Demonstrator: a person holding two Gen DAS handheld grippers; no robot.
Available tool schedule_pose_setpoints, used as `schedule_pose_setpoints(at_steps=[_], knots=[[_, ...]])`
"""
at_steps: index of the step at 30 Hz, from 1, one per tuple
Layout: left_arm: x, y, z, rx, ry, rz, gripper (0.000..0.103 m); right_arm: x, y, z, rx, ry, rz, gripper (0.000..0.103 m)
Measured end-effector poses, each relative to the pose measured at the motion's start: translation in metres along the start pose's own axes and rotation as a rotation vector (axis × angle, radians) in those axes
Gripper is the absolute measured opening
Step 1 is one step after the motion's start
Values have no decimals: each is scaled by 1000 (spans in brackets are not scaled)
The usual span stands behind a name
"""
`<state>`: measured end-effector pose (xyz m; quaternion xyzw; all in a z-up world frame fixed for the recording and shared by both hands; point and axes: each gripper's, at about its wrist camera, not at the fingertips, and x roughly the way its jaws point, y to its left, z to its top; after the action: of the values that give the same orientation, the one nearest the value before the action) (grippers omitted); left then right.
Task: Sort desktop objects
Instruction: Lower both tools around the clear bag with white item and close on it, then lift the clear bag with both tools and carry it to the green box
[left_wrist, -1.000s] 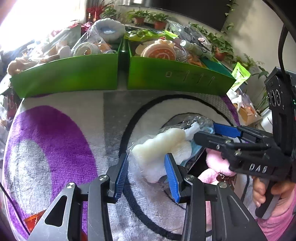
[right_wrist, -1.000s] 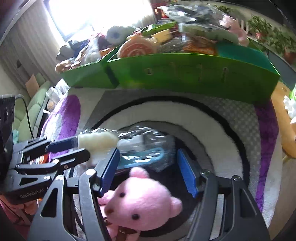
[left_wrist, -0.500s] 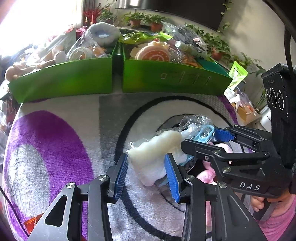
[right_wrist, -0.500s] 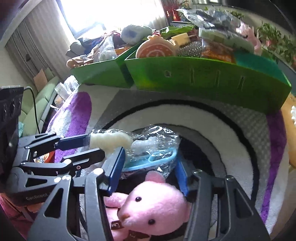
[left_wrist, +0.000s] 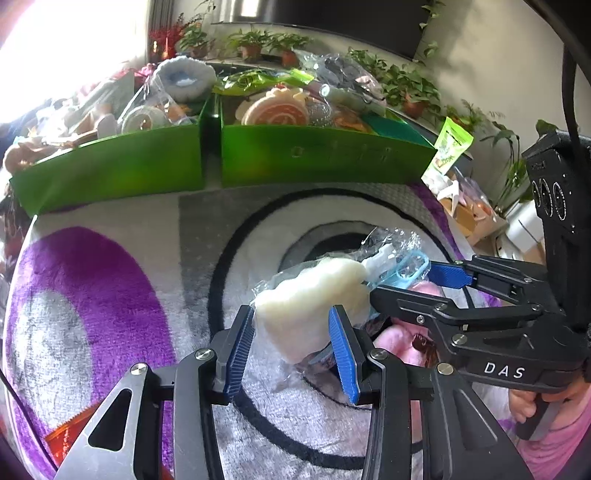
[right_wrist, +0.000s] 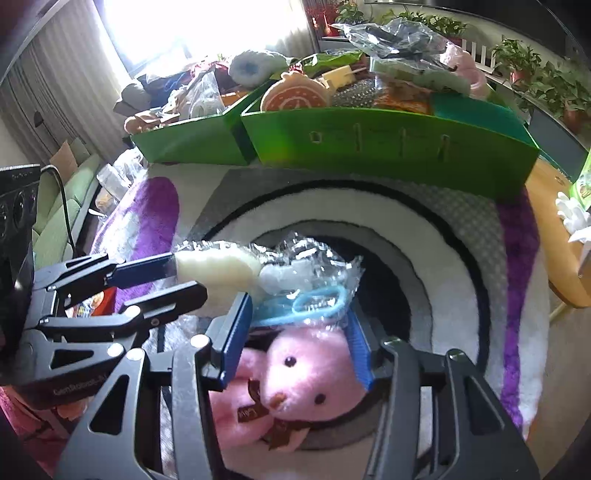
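Observation:
My left gripper is shut on a white fluffy toy in a clear plastic bag, held above the rug. The bag also holds a light blue clip. In the right wrist view the bag crosses from the left, and the blue clip hangs in front. My right gripper has its blue pads on both sides of a pink teddy bear and holds it. In the left wrist view the right gripper reaches in from the right, with the bear under it.
Two green bins full of toys and packets stand at the far edge of the round purple, white and black rug. Potted plants line the back wall. A wooden table edge is at the right.
Both grippers have risen from the rug. The left lifted the bagged white toy, and the right closed on the pink bear and lifted it.

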<state>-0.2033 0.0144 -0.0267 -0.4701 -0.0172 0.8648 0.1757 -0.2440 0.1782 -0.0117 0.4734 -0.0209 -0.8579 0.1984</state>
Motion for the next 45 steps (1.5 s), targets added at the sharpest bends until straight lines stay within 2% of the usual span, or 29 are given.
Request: schedule_pose_setpoints(at_steps=[5,11,12,15,19,23,27,34,45], knots=[[0,9,-4,-50,16,22,41,-1,-5,3,18,1,17,53],[6,11,-3,-96,28,-11,41,6,-2,14,-10,2,34,62],[8,11,-1,-107,31,-24,41,7,-2,15,-7,4,39,61],[9,6,2,-95,27,-30,41,13,4,14,-14,11,48,34],[7,2,3,-66,13,-27,41,8,10,12,-46,-13,21,32],[2,5,5,-82,-8,-39,41,-1,4,11,-19,-36,45,28],[-12,2,8,-64,-60,-15,41,-14,3,9,2,-85,97,25],[-36,-2,15,-29,-138,18,41,-34,11,12,12,-163,129,25],[-61,12,19,-46,-188,62,41,-46,37,21,-26,-190,159,27]])
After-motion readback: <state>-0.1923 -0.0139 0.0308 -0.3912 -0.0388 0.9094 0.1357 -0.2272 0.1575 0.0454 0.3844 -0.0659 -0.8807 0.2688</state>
